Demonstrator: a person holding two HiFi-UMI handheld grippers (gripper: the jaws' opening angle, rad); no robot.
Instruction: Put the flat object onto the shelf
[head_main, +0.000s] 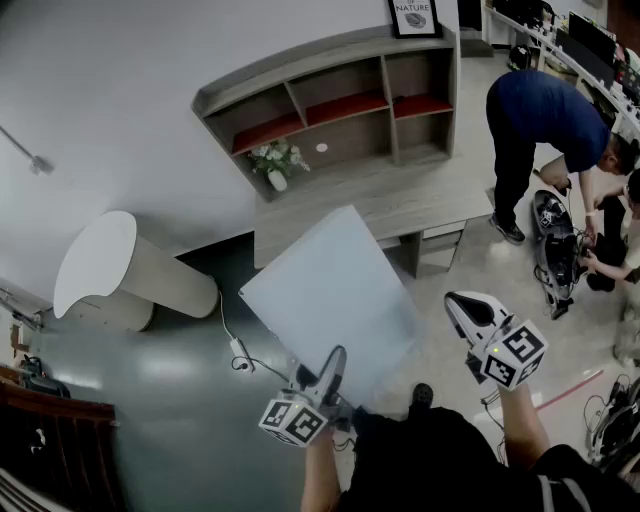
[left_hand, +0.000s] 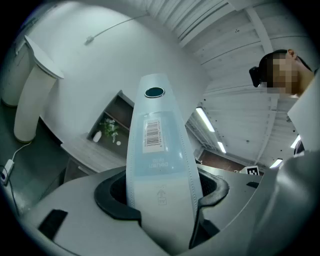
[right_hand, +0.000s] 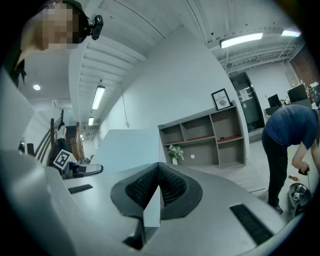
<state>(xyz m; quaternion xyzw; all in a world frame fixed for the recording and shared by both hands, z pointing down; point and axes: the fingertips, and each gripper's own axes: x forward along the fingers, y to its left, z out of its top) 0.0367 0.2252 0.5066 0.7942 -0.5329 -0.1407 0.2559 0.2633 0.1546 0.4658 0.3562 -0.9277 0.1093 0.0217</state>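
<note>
Progress check: the pick-up part looks done, the placing part hasn't happened. The document folder (head_main: 335, 290) is up in the air, clamped along its near edge by the left tool (head_main: 335, 360). In the left gripper view both pads are pressed on the pale blue plastic, with the sheet running straight out between the jaws. The right tool (head_main: 462, 305) is off to the side with its jaws together and nothing in them, not touching the folder.

The shelf unit (head_main: 300, 60) sits on the wooden table (head_main: 400, 195), well apart from the folder. So my guess at what's left: carry it over, slide it flat into one of the cubbies or onto the top board, then let go. The vase of flowers (head_main: 277, 165) stands in the lower left opening, so that spot is probably a bad pick.

Writing-wise:
- A framed print (head_main: 413, 18) on top of the shelf reads "NATURE".
- The folder has a white barcode sticker (left_hand: 153, 134), but its digits are too small to read.
- There's faint embossed text under the sticker and I can't make it out.
- A dark snap button (left_hand: 154, 92) sits near the far end, with no print on it that I can see.
</note>
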